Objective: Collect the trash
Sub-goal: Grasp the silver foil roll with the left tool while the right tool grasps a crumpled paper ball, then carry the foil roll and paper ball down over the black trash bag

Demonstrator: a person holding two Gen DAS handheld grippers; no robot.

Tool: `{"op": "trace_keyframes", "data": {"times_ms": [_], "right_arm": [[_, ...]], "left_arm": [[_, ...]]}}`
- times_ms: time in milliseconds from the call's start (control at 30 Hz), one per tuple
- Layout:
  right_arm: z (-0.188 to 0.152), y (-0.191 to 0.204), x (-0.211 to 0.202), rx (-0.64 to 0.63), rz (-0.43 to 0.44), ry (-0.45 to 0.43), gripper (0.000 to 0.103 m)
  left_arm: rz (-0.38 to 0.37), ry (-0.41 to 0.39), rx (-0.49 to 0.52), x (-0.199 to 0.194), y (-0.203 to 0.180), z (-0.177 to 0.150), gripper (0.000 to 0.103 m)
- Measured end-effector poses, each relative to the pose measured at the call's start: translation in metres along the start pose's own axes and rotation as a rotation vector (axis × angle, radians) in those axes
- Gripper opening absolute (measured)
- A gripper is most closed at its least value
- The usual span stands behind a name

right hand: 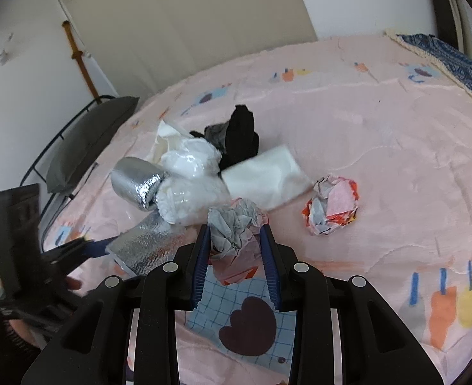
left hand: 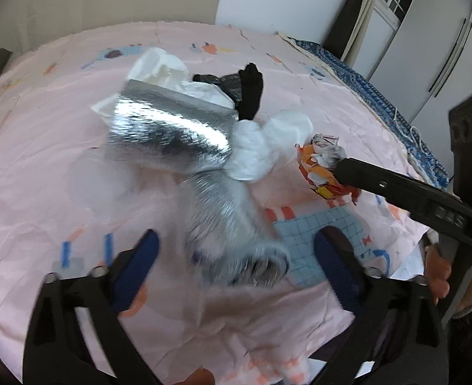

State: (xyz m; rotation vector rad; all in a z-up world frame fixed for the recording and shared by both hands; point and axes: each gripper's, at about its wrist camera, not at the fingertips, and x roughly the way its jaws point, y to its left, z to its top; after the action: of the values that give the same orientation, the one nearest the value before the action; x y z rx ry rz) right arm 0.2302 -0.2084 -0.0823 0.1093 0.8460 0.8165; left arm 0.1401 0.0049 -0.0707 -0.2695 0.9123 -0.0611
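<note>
The right gripper (right hand: 236,240) has its fingers (right hand: 202,256) clamped on a crumpled paper ball (right hand: 236,234), pinched at mid-body so it should lift without slipping. The left gripper (left hand: 232,250) stands with fingers (left hand: 133,269) spread and pressing on nothing; a silver foil roll (left hand: 236,240) lies between them, lengthwise, likely the next grab. Just beyond the right fingers sits the heap: white wadding (right hand: 187,176), a black cloth (right hand: 239,138) and a white sheet (right hand: 264,176), gathered together on the pink bed cover (right hand: 396,144). A second paper ball (right hand: 332,205) lies apart, to the right of the held one.
</note>
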Motion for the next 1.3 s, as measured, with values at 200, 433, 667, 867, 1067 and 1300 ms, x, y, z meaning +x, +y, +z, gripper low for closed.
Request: {"op": "trace_keyframes", "data": {"times_ms": [200, 433, 667, 867, 1067, 1300], "right_arm": [[-0.001, 0.000, -0.019, 0.001, 0.034, -0.051, 0.030], [0.001, 0.008, -0.042, -0.008, 0.084, -0.126, 0.030], [0.008, 0.021, -0.058, -0.036, 0.063, -0.130, 0.030], [0.022, 0.043, -0.080, -0.066, 0.053, -0.152, 0.030], [0.034, 0.073, -0.093, -0.095, 0.069, -0.171, 0.030], [0.046, 0.128, -0.093, -0.172, 0.095, -0.169, 0.030]], "left_arm": [[0.013, 0.028, 0.016, 0.006, 0.001, 0.005, 0.061], [0.022, -0.009, 0.089, -0.023, -0.007, 0.009, 0.061], [0.025, -0.063, 0.122, -0.053, -0.008, 0.019, 0.061], [0.033, -0.112, 0.115, -0.084, -0.001, 0.026, 0.061], [0.047, -0.168, 0.102, -0.122, 0.015, 0.024, 0.061], [0.081, -0.222, 0.067, -0.163, 0.044, 0.013, 0.061]]}}
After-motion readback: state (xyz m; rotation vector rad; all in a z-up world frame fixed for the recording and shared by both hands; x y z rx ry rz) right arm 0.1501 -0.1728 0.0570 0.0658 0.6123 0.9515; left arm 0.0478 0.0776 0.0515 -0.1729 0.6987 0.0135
